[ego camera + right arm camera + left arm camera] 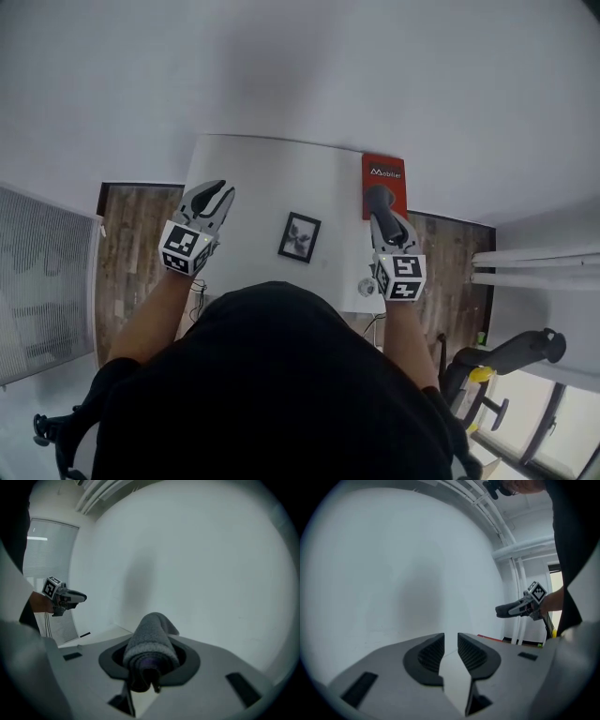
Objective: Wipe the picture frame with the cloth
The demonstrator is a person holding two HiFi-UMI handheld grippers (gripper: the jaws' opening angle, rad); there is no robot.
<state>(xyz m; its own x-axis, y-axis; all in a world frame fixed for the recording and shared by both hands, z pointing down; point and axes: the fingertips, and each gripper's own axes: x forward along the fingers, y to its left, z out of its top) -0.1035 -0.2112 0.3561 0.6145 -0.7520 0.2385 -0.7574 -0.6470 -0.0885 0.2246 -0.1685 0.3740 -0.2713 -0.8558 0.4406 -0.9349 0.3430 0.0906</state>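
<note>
The right gripper (381, 208) holds a rolled grey cloth (151, 641) tight between its jaws, above the white table (246, 178). The left gripper (217, 193) shows a narrow gap with nothing inside. The picture frame (299, 237) lies flat on the table between them

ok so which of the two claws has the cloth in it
The right claw: a rolled grey cloth is clamped between its jaws. The left claw has its jaws slightly apart with nothing between them.
</note>
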